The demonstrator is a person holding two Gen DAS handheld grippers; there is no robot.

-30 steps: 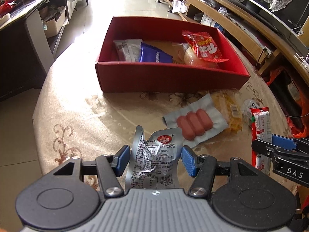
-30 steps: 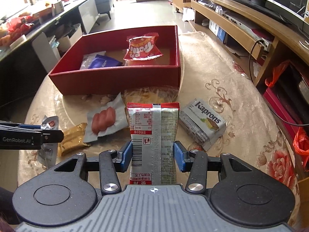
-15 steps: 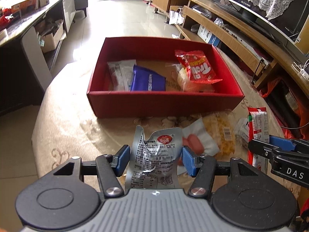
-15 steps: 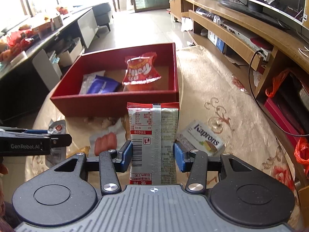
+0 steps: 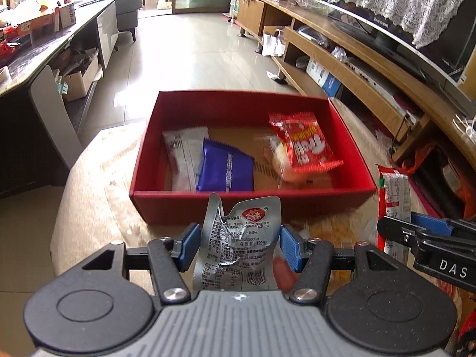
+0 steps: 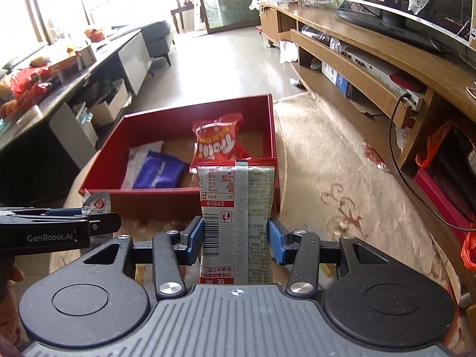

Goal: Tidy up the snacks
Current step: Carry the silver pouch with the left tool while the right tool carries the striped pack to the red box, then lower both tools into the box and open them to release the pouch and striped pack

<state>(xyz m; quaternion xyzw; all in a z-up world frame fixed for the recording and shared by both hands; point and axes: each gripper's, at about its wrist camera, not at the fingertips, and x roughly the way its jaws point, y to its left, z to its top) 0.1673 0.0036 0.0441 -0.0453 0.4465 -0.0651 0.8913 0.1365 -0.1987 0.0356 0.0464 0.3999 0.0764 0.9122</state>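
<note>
Jaws, left gripper: we held a crumpled silver sachet clamped between the blue pads.
Jaws, right gripper: we held a tall red-and-green packet upright, pads pressing both its sides.
Landmark: red box on the cloth-covered table.
Held items: both hung just short of the box's near wall, above the cloth.
Box contents: white pack and blue pack toward the left wall; red bag toward the right wall, leaning on a pale snack.
Step in hand: we judged this the carry toward the box, both loads at once.
Next move: pass over the near wall, then part the pads above the bare cardboard floor in the box's middle.
</note>
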